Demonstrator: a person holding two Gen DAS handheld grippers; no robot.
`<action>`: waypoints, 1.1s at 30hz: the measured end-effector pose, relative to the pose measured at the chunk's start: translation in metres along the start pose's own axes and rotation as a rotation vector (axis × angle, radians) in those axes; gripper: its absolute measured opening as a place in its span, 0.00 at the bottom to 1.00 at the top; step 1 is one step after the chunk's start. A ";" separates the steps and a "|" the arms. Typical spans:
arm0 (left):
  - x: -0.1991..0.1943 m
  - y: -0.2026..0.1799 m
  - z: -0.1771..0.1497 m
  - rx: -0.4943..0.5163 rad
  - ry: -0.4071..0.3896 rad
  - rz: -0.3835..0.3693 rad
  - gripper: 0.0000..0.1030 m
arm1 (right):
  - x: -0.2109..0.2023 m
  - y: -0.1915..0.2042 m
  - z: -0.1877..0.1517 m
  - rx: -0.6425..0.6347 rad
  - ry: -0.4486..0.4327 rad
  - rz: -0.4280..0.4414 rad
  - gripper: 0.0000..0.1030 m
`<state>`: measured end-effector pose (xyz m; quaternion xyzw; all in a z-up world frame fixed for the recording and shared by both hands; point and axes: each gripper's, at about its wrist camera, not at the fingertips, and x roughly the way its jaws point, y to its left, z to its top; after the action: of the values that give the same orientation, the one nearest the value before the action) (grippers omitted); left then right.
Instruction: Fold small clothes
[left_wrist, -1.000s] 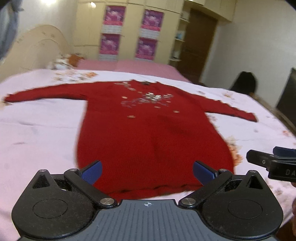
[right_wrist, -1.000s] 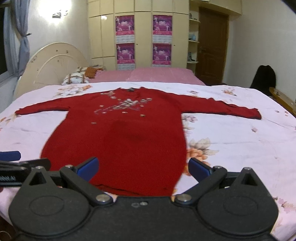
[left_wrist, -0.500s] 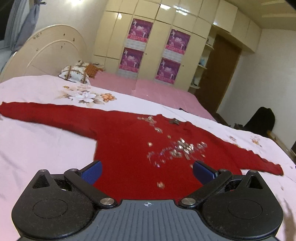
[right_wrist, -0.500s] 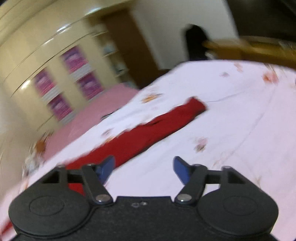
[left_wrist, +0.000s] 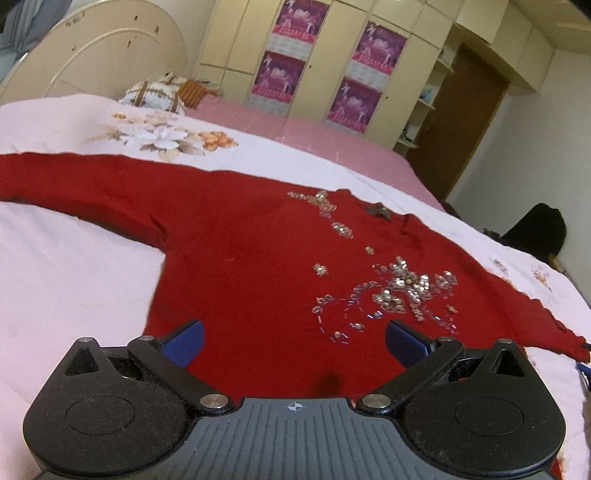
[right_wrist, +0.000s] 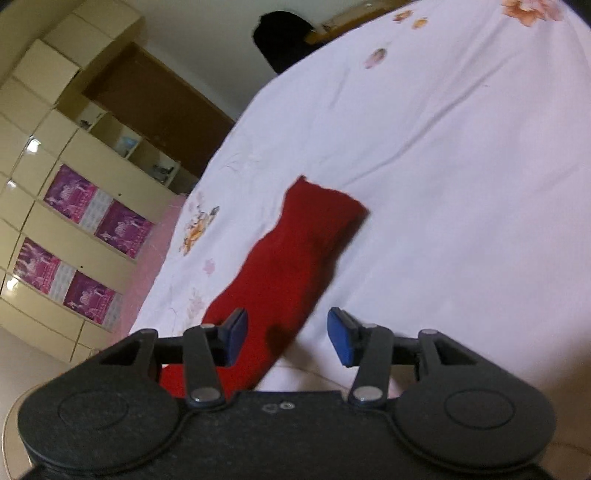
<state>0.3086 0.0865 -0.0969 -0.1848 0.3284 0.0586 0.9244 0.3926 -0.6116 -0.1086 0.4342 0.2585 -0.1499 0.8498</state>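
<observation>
A red knit sweater (left_wrist: 251, 258) with silver sequins on the chest lies flat, front up, on the bed. Its left sleeve (left_wrist: 74, 184) stretches to the picture's left edge. My left gripper (left_wrist: 293, 339) hovers open above the sweater's body, nothing between its blue pads (left_wrist: 183, 341). In the right wrist view the camera is rolled, and the sweater's right sleeve (right_wrist: 295, 251) runs toward its cuff. My right gripper (right_wrist: 286, 336) hangs just over that sleeve with its jaws closing; the sleeve lies under the gap, and the pads do not press on it.
The bed has a pale pink sheet (left_wrist: 55, 280) printed with flowers. A patterned pillow (left_wrist: 155, 94) and a cream headboard (left_wrist: 92, 62) stand at the far left. Cream wardrobes with purple posters (left_wrist: 284, 77), a brown door (left_wrist: 465, 122) and a black bag (left_wrist: 535, 229) lie beyond.
Both grippers have moved from the hem up over the sweater. The right one swung to the right sleeve, rolled over and narrowed its jaws. The left one came lower over the chest.
</observation>
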 end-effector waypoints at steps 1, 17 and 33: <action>0.003 0.000 0.001 0.000 0.000 0.002 1.00 | 0.004 0.000 0.000 0.010 -0.002 0.015 0.42; -0.005 0.046 0.018 0.007 0.047 0.121 1.00 | -0.010 0.118 -0.046 -0.583 -0.100 -0.058 0.04; -0.051 0.094 0.018 -0.049 0.009 0.158 1.00 | -0.036 0.312 -0.354 -1.077 0.277 0.437 0.04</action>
<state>0.2580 0.1812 -0.0805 -0.1812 0.3446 0.1384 0.9107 0.4030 -0.1412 -0.0547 0.0007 0.3111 0.2389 0.9199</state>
